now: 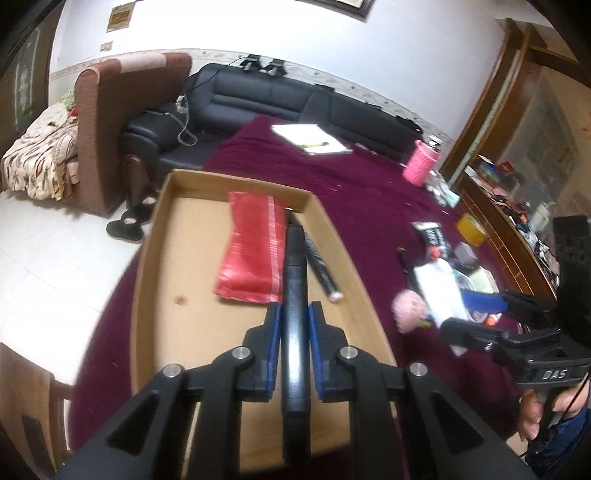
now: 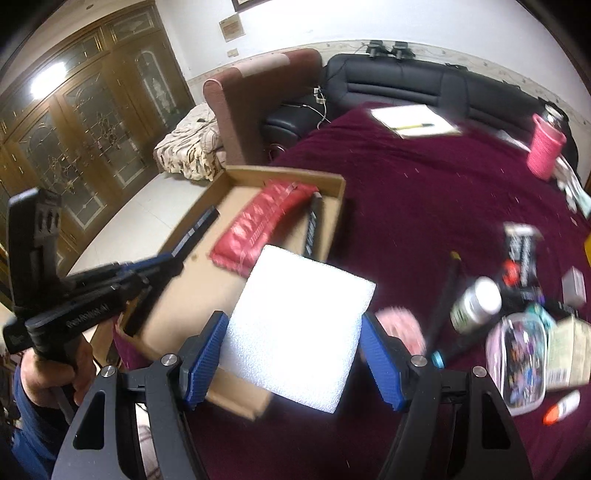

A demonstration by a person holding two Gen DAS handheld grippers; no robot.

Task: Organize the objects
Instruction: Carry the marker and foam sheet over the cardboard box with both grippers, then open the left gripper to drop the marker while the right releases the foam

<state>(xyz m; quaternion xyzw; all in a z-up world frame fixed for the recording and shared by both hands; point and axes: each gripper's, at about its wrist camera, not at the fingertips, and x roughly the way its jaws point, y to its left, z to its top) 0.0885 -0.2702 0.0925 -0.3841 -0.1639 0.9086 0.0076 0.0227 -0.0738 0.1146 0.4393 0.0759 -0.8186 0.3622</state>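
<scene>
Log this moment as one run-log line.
left gripper: shut on black marker, over cardboard box | right gripper: shut on white foam block, beside box | box: red pouch

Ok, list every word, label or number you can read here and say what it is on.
"DAS": on the right gripper body, left wrist view.
Left gripper body lettering: too blurred.
Black packet print: blurred.
White-capped bottle label: unreadable.
Wall plaque: too small.
</scene>
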